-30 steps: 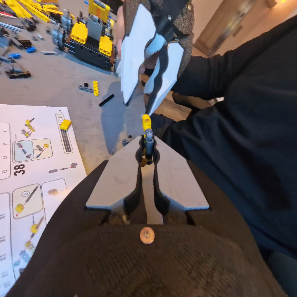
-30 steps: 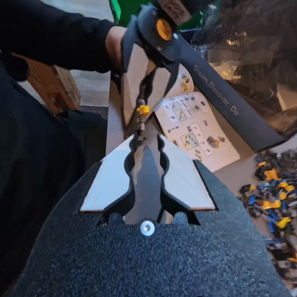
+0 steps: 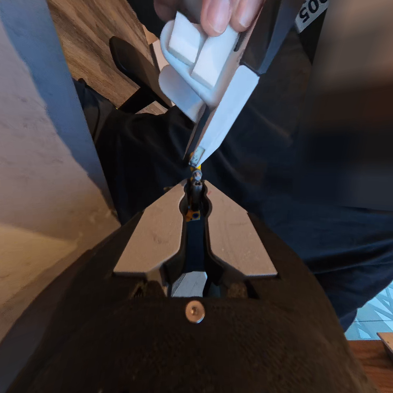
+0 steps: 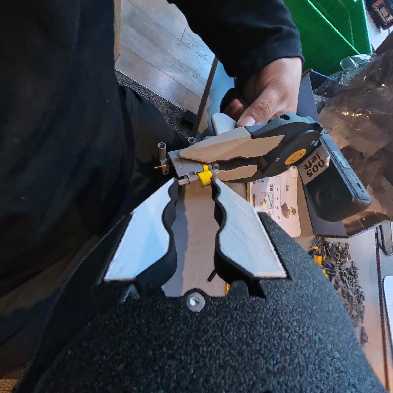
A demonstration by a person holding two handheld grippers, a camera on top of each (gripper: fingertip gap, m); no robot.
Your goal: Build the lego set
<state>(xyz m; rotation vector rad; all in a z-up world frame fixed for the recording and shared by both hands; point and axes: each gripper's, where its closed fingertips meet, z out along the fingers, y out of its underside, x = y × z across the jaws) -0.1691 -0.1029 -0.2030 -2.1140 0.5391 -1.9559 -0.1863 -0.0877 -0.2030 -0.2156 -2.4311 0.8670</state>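
My left gripper (image 3: 195, 187) is shut on a small assembly (image 3: 196, 176) of grey axle pieces and yellow connectors, with one yellow connector (image 3: 193, 215) deeper between its jaws. In the right wrist view the left gripper (image 4: 191, 163) comes in sideways from the right, held by a hand (image 4: 268, 100). It clamps a flat grey piece (image 4: 187, 165) that carries a grey axle with a yellow connector (image 4: 204, 176). My right gripper (image 4: 194, 182) is open, its tips either side of that yellow connector. In the left wrist view the right gripper (image 3: 194, 161) shows edge-on, tip at the assembly.
Both grippers are held off the table's edge (image 3: 42, 170), in front of a person's black clothing (image 3: 297, 170). An open instruction booklet (image 4: 276, 204), a pile of loose small parts (image 4: 336, 261) and a dark plastic bag (image 4: 361, 106) are on the table. A wooden chair (image 3: 95, 53) stands behind. Left and right tips are no more than a few centimetres apart.
The left gripper has turned away from the table toward the person's torso and now lies sideways in the right view. The assembly has turned from upright to lying across the right gripper's tips.
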